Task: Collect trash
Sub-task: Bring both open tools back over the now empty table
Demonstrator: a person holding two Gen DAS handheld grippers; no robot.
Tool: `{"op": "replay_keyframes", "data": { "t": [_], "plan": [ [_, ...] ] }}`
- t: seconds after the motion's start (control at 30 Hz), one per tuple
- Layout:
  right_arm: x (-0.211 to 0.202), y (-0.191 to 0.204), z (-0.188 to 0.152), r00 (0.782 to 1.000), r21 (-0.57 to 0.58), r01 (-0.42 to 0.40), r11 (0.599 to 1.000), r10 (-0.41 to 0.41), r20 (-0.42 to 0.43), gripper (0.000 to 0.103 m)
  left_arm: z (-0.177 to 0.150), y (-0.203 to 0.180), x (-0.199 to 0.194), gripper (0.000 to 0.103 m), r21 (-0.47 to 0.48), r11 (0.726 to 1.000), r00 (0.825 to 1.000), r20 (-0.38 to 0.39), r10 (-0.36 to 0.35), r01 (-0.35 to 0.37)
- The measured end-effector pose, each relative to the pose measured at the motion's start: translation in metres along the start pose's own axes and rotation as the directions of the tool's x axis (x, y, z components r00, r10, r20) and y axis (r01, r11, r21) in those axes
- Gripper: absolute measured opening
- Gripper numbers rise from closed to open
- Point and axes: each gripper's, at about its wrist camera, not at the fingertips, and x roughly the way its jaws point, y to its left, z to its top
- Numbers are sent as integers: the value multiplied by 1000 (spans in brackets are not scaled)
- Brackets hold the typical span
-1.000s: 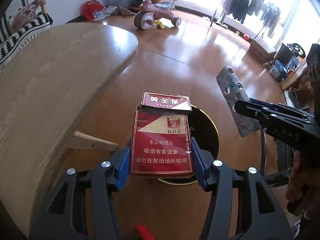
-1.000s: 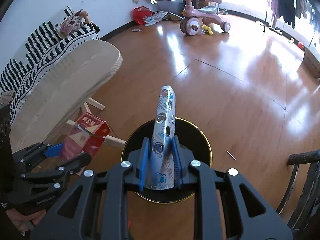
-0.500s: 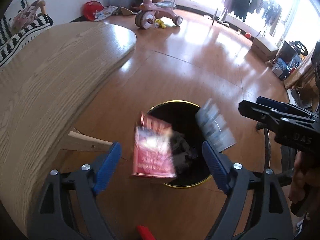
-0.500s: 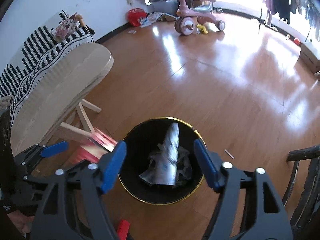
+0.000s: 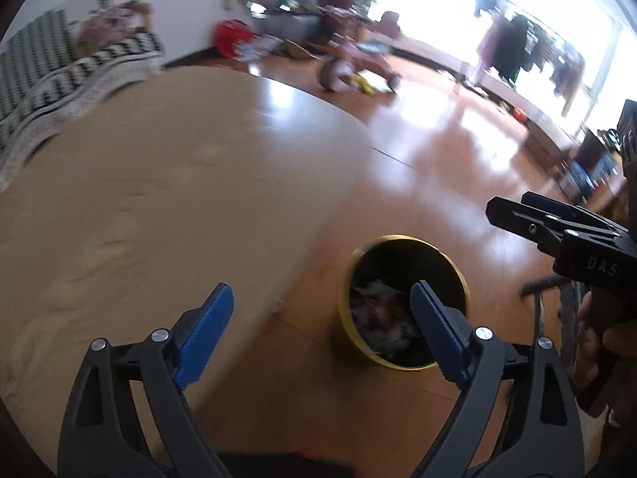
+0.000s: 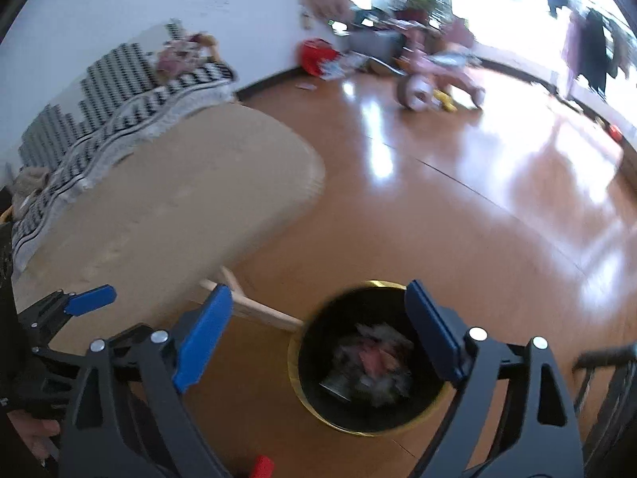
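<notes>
Glossy wooden floor (image 6: 418, 219) fills both views, sunlit from the windows. Pale table (image 5: 159, 199) stands left, its edge near the bin. Black bin (image 6: 368, 430) with a gold rim sits on the floor below both tools; crumpled trash (image 6: 374, 362) lies inside it, blurred. Left gripper (image 5: 322, 332): jaws wide and opening, nothing between them. Right gripper (image 6: 318, 330): jaws wide and opening, likewise empty, above the bin.

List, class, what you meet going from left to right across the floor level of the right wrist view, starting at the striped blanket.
Striped blanket → wooden table → black bin with gold rim → dark chair frame.
</notes>
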Motion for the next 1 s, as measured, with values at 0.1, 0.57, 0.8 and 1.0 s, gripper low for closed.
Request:
{"op": "replay_keyframes", "data": {
  "t": [0.1, 0.57, 0.8, 1.0],
  "plan": [
    [2, 58, 18, 996, -68, -82, 994, 84, 27, 91, -9, 59, -46, 90, -68, 994, 995, 48, 87, -84],
    [103, 297, 89, 971, -341, -220, 914, 240, 18, 96, -200, 422, -270, 95, -571, 606, 764, -58, 642, -553],
    [198, 291, 115, 990, -334, -135, 933, 143, -2, 96, -284, 521, -284, 95, -716, 418, 728, -182, 661, -559],
    [242, 286, 119, 993, -335, -117, 935, 105, -53, 96, -301, 544, -269, 95, -719, 401, 739, -230, 633, -568]
  ]
}}
